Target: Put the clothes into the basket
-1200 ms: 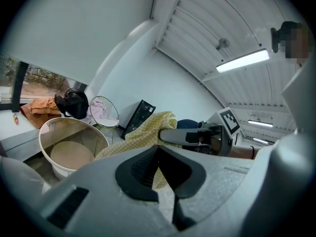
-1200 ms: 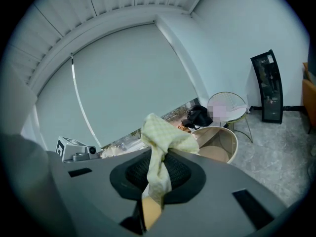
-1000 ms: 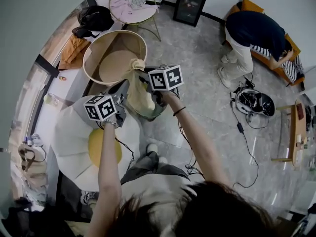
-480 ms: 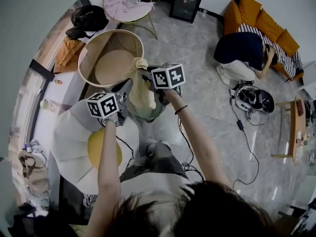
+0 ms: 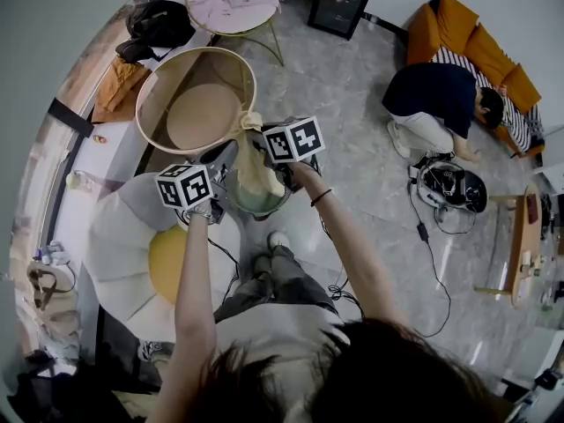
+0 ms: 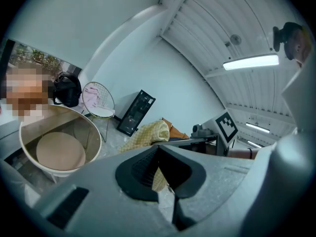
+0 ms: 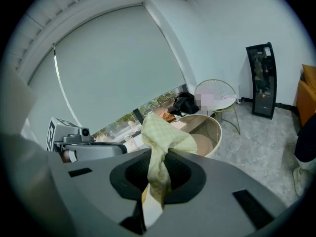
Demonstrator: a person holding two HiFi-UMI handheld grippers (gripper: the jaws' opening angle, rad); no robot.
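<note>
A pale yellow checked cloth [image 5: 254, 170] hangs between my two grippers, over a small dark round basket [image 5: 264, 210] on the floor by my feet. My right gripper [image 5: 261, 136] is shut on the cloth's top; in the right gripper view the cloth [image 7: 163, 137] bunches out past the closed jaws [image 7: 155, 177]. My left gripper [image 5: 233, 153] points at the cloth's left side. In the left gripper view its jaws [image 6: 165, 181] are closed with a sliver of cloth [image 6: 148, 132] pinched in them.
A large round beige tub [image 5: 196, 104] stands just beyond the small basket. Behind it are a wire chair [image 5: 233, 7] holding pink fabric and a black bag [image 5: 163, 20]. A white-and-yellow flower cushion [image 5: 132, 254] lies at my left. A person [image 5: 441, 100] crouches by an orange sofa.
Both grippers have sunk a little with the cloth, towards the small basket. The person in the background has shifted along the sofa.
</note>
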